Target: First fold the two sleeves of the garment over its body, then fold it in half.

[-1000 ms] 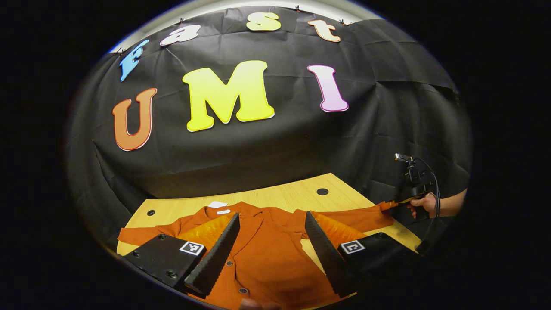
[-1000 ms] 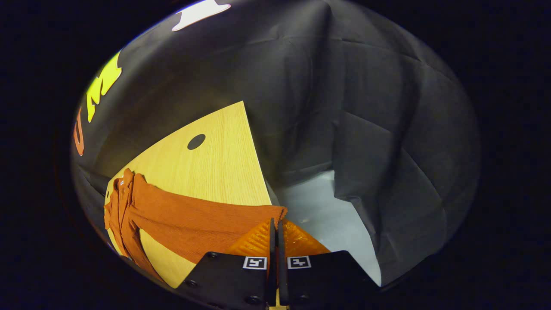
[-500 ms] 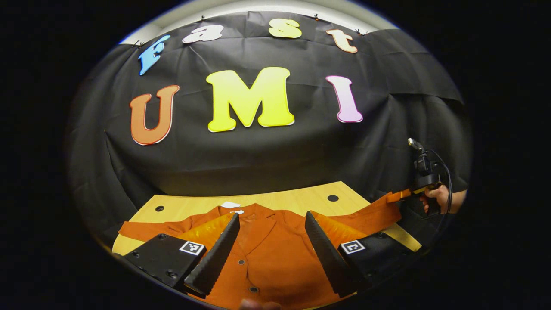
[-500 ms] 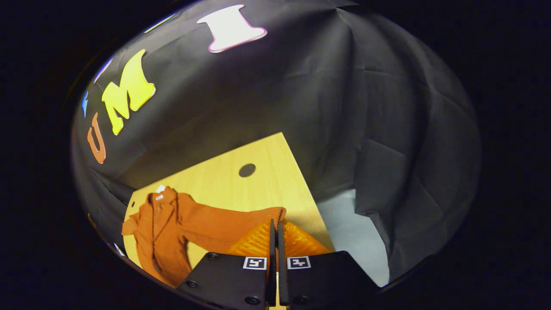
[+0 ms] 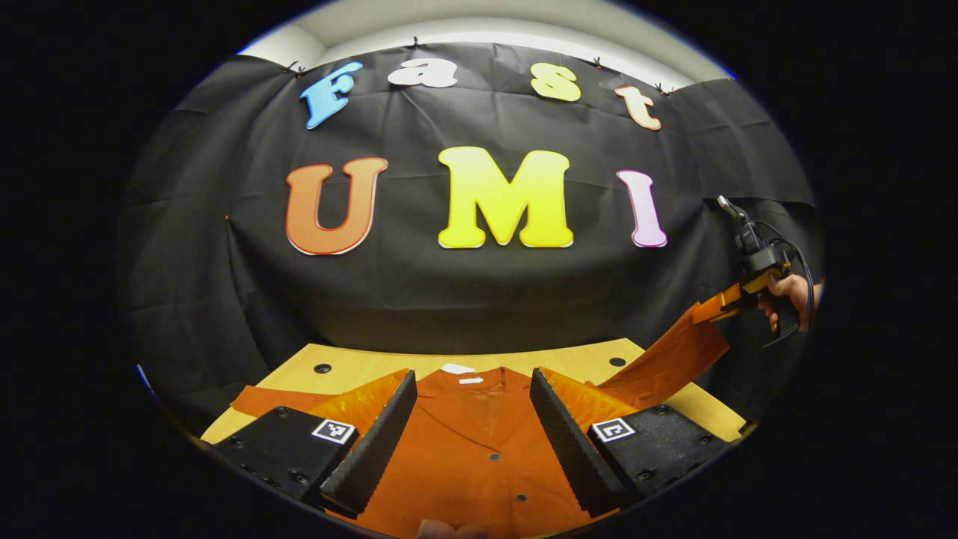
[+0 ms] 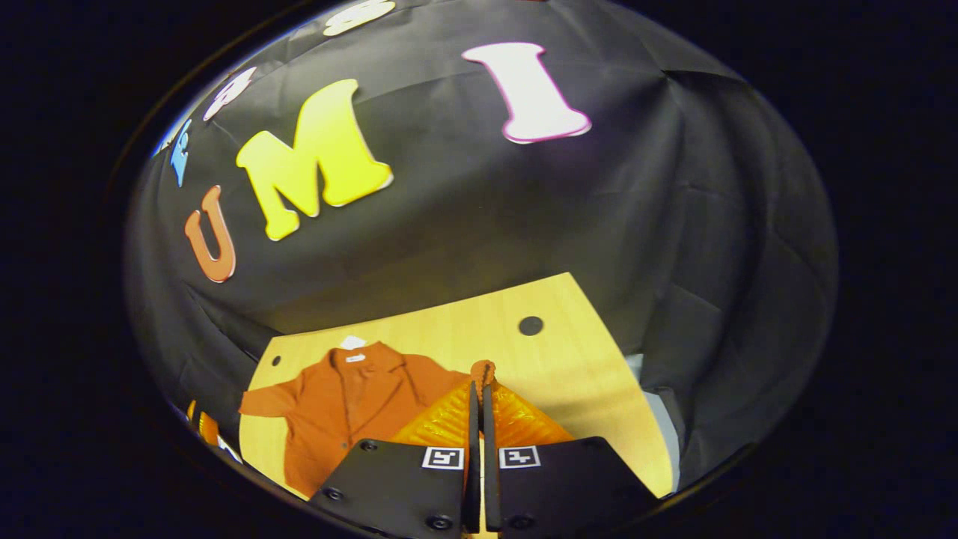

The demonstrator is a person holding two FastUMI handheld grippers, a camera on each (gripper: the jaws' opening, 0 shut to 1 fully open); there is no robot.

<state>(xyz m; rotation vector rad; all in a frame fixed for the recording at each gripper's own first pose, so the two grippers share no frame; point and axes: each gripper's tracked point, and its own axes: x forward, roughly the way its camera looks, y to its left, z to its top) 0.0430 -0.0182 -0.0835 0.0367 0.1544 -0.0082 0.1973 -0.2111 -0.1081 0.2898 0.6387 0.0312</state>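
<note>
**Garment flat on the table, one sleeve lifted at the right**

The garment (image 5: 479, 449) lies on the table (image 5: 359, 367), collar toward the booth's wall at the back. In the left gripper view, the left gripper (image 5: 473, 442) hangs over the garment's body, fingers apart on either side of the button line. The far-side sleeve (image 5: 258, 399) lies flat to the left. To the right, the other sleeve (image 5: 673, 359) rises off the table to the right gripper (image 5: 722, 303), held in a hand (image 5: 786, 292). In the right gripper view, the cuff (image 6: 483, 370) sits between the closed fingers, the table behind.
</note>
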